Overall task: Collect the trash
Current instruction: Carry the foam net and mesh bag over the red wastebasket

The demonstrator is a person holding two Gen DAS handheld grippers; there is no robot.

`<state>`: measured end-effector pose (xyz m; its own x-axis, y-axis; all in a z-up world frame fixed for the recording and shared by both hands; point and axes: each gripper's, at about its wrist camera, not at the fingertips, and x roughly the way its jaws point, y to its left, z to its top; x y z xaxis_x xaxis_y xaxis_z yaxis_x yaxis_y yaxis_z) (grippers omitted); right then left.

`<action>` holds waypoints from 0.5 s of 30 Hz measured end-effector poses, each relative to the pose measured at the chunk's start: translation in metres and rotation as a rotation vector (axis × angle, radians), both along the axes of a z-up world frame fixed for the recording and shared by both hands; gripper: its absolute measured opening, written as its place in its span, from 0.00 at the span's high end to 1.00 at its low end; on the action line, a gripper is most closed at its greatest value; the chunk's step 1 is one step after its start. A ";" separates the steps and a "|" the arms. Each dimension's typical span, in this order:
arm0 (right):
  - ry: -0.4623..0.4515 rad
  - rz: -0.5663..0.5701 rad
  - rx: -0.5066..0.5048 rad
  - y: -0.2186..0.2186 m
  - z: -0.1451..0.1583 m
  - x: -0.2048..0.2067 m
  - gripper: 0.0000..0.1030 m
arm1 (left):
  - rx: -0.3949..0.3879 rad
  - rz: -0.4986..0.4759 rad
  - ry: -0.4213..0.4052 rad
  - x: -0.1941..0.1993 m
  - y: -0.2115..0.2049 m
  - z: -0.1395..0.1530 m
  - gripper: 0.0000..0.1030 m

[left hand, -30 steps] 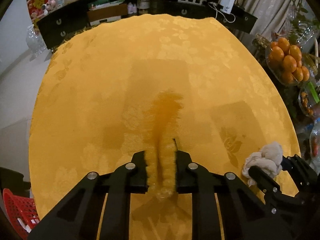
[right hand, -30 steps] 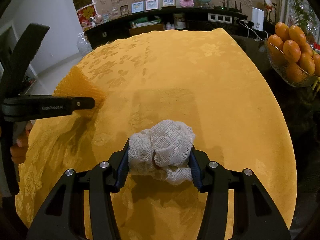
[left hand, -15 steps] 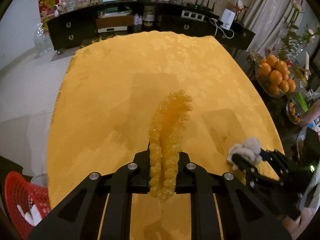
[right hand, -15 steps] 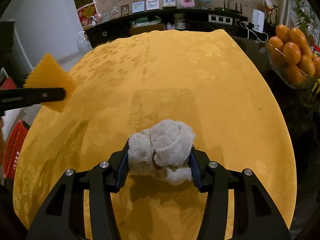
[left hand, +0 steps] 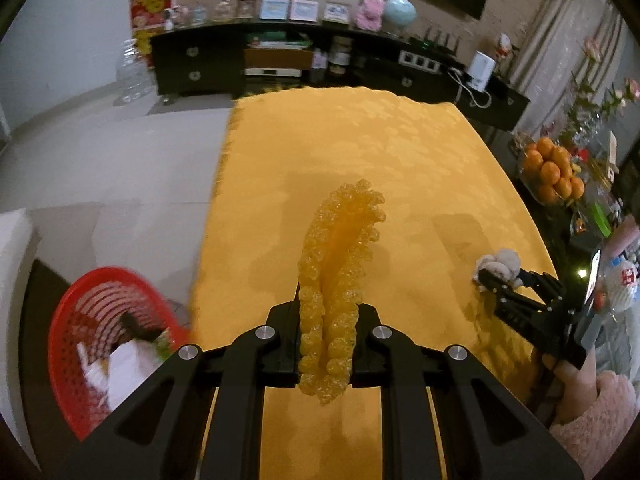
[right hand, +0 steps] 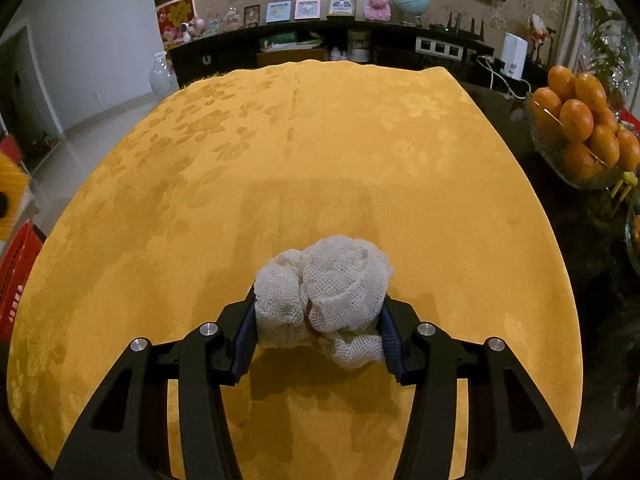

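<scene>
Trash in both hands: the left gripper point(left hand: 325, 344) pinches a yellow foam net point(left hand: 338, 276) tight between its pads, held clear above the yellow tablecloth point(left hand: 360, 152), presumably bound for the red basket point(left hand: 80, 320) low at the table's left edge. Over on the right, the right gripper point(right hand: 318, 330) clamps a white mesh wad point(right hand: 324, 292) half-wide, poised over the cloth, likely awaiting its turn.

Yellow tablecloth point(right hand: 320, 140) lies bare ahead; fruit bowl point(right hand: 580, 136) crowds its right edge.
</scene>
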<state>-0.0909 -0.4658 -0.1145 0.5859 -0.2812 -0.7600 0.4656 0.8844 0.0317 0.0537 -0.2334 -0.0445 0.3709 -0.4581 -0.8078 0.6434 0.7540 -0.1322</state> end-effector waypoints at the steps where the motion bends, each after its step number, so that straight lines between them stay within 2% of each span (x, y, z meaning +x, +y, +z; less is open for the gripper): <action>1: 0.006 0.002 -0.006 0.003 0.001 0.000 0.52 | -0.002 0.013 -0.002 0.001 0.008 0.002 0.87; 7: 0.006 0.061 -0.034 0.031 0.016 0.003 0.52 | -0.004 0.118 -0.014 0.011 0.058 0.007 0.87; 15: -0.028 0.181 -0.003 0.085 0.042 0.024 0.52 | -0.015 0.203 -0.033 0.020 0.103 0.014 0.87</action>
<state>-0.0672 -0.3804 -0.0727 0.6484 -0.1711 -0.7418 0.2974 0.9539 0.0400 0.0735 -0.1301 -0.0301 0.4834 -0.3828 -0.7872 0.4823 0.8670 -0.1255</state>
